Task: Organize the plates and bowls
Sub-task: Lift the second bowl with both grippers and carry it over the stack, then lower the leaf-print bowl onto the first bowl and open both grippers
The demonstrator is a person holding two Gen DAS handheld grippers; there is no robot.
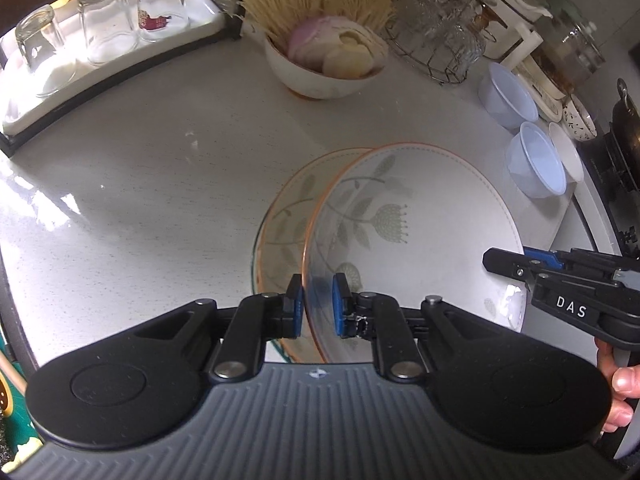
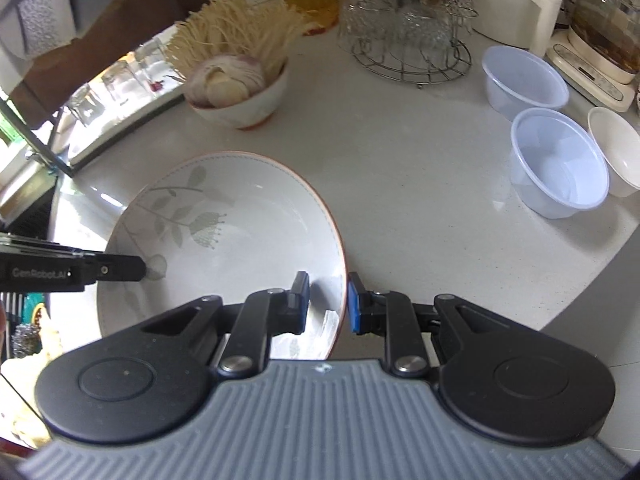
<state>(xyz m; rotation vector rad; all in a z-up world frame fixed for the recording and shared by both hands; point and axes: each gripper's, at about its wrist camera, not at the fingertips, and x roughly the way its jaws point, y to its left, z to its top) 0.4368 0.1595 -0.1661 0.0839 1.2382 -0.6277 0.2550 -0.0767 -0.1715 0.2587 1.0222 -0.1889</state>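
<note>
Two handheld tongs are gripping opposite rims of one large white plate with a leaf pattern and orange edge (image 2: 240,240), holding it above a pale speckled surface (image 1: 160,168). The left tongs (image 1: 317,306) are clenching the plate's left rim between blue pads, and the right tongs (image 2: 328,304) are clenching its right rim the same way. In the left wrist view, a second matching plate (image 1: 288,208) is showing just beneath and to the left of the held one, partly covered by it. Farther back, a bowl of noodles and sliced vegetables (image 2: 240,92) is sitting on the surface. To the right, two pale blue plastic bowls (image 2: 556,164) are standing side by side, with a small white bowl (image 2: 612,152) just beside the nearer one. A wire rack of glassware (image 2: 404,28) is standing behind them.
</note>
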